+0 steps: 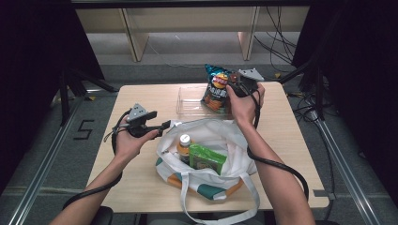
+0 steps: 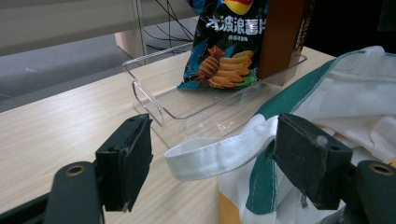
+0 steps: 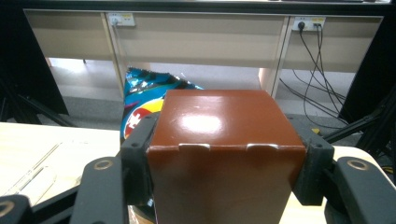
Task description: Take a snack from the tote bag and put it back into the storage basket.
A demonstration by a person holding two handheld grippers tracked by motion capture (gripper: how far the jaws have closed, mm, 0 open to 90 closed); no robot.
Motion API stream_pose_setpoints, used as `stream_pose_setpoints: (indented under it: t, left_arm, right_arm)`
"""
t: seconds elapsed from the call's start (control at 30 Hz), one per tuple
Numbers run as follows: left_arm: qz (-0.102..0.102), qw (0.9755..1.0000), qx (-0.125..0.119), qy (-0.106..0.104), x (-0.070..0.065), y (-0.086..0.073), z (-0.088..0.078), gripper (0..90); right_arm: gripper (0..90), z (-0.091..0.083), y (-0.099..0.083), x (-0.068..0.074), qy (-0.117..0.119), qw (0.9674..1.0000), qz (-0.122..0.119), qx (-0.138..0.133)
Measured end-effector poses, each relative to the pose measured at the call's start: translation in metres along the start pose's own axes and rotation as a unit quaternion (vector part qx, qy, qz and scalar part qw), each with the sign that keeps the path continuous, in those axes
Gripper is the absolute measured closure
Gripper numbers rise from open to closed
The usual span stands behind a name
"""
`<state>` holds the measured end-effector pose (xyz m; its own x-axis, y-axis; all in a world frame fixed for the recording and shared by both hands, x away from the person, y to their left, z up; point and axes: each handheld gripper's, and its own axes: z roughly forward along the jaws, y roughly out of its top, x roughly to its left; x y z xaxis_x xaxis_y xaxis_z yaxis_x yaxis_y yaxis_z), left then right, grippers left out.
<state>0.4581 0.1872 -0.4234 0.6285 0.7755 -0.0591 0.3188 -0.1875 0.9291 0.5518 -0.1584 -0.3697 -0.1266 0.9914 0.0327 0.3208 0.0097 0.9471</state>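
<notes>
Brown box [image 3: 224,154] — a glossy carton with a tucked lid — sits clamped between the jaws of the right gripper [image 1: 238,86], which stand wide apart with a pad pressed to each side of it. In the high view that gripper is near the far edge of the table [image 1: 300,154], right of centre, over the right end of the clear plastic tray [image 1: 190,101]. The left gripper view shows the box upright at that end of the tray, just beside the chip bag [image 2: 226,44], which stands in the tray and leans back.

Left gripper [image 1: 162,125] hovers near the table's left side at the left rim of the white tote bag [image 1: 220,136]; its jaws are spread, and a white strap [image 2: 210,156] of the bag lies between them — neither pad touches it.

Tote bag, white with green and orange patches, lies open toward the near edge at the table's middle. Inside it are a bottle [image 1: 184,146] with a pale cap and a green packet [image 1: 206,158] just beside the bottle.
</notes>
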Motion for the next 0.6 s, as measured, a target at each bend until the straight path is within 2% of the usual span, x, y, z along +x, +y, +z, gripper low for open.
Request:
stream_pose_setpoints:
  t: [0.13,0.27,0.37,0.4,0.47,0.5,0.57,0.6]
  left_arm:
    - [0.0,1.0,0.0,0.0,-0.0001,-0.0001,0.0001,26.7]
    - [0.001,1.0,0.0,0.0,-0.0004,0.0002,0.0,26.7]
    - [0.001,1.0,0.0,0.0,-0.0005,0.0,0.0002,26.7]
    - [0.001,1.0,0.001,0.0,-0.0005,-0.0001,0.0003,26.7]
    - [0.001,1.0,0.0,0.0,-0.0005,-0.0001,0.0003,26.7]
    - [0.001,1.0,0.001,0.0,-0.0005,0.0,0.0003,26.7]
    - [0.001,1.0,0.0,-0.003,-0.0003,-0.0002,0.0008,26.7]
    - [0.001,1.0,0.0,-0.002,-0.0005,-0.0002,0.0009,26.7]
  right_arm:
    - [38.5,0.0008,-0.0018,-0.0009,0.001,1.0,-0.009,-0.002]
    - [38.6,0.0012,-0.0029,-0.0001,0.001,1.0,-0.001,0.008]
    - [38.6,0.0029,-0.0045,-0.0019,0.002,0.9998,-0.016,0.007]
    - [38.6,0.0026,-0.0051,-0.0007,0.002,0.9999,-0.007,0.011]
    - [38.6,0.0033,-0.0057,-0.0023,0.002,0.9999,-0.006,0.01]
    - [38.5,0.004,-0.0057,-0.0038,0.004,0.9999,-0.013,0.009]
    - [38.5,0.0034,-0.0063,-0.0015,0.004,0.9999,0.001,0.016]
    - [38.5,0.0046,-0.0068,-0.0027,0.004,0.9999,-0.011,0.011]
